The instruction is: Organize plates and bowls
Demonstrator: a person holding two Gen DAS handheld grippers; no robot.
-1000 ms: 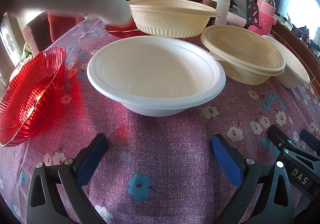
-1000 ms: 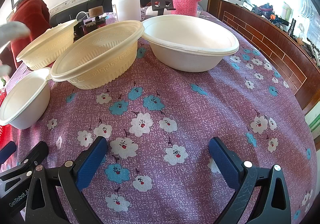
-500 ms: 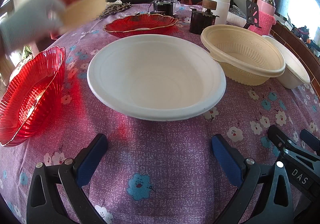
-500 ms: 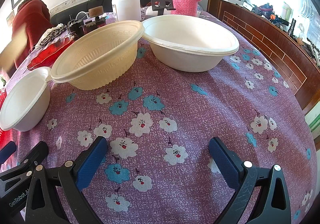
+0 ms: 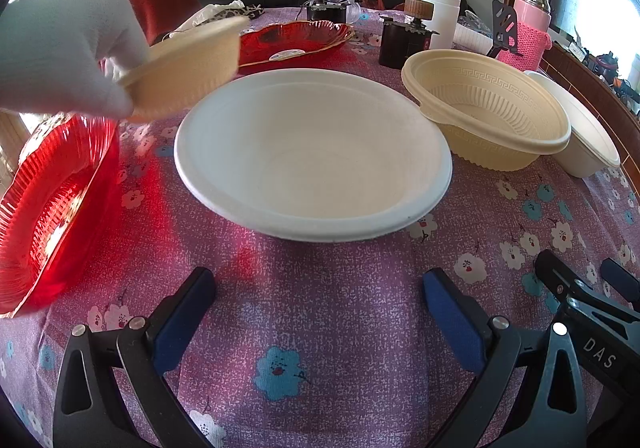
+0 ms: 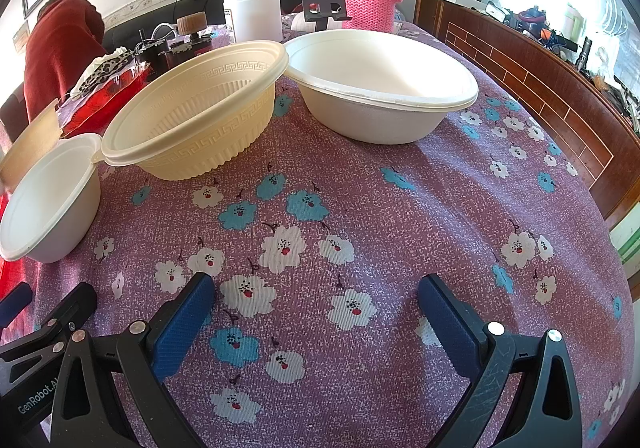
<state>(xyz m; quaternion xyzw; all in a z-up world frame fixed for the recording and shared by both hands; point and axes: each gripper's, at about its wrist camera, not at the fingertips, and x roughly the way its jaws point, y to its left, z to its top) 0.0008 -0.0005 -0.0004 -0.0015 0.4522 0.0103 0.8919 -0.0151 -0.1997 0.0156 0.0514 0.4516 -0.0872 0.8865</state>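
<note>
White-gloved hand holding a tilted cream bowl above the floral tablecloth, large white bowl centre, red glass dishes — one left, one behind.

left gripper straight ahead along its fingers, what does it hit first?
Most likely the large white bowl, centred dead ahead of the open left gripper with only bare tablecloth between. Depth is hard to judge, and whether the fingers would meet its wall or pass over its rim is unclear.
</note>
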